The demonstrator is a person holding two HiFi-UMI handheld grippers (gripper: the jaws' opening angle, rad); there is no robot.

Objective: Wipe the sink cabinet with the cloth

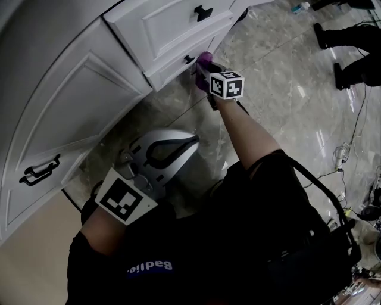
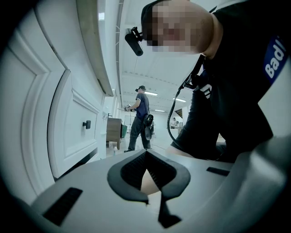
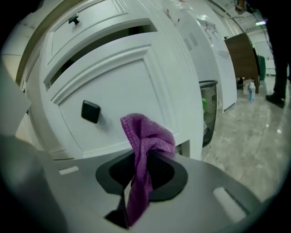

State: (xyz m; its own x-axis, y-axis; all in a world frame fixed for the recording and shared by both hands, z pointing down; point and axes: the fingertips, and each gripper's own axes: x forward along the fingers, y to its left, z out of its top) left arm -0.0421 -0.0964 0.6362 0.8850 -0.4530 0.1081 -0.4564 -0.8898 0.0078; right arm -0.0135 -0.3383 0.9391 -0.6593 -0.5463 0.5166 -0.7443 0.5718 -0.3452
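Cloth (image 3: 146,139) is clamped in the right gripper (image 3: 136,184), its bunched end standing out ahead of the jaws, close before the cabinet (image 3: 122,86) drawer front and just right of the knob (image 3: 90,111). To wipe well, I would press that bunch flat and sweep along the panel, skirting the knob. The left gripper (image 2: 148,199) is closed on nothing, well behind. Whether cloth meets panel is unclear, and the cabinet top is cut off.

two claws (image 2: 147,199) (image 3: 129,191), one purple cloth (image 3: 145,136), two black drawer knobs (image 1: 203,12) (image 1: 189,59), one black door handle (image 1: 40,170), one mesh bin (image 3: 209,109).
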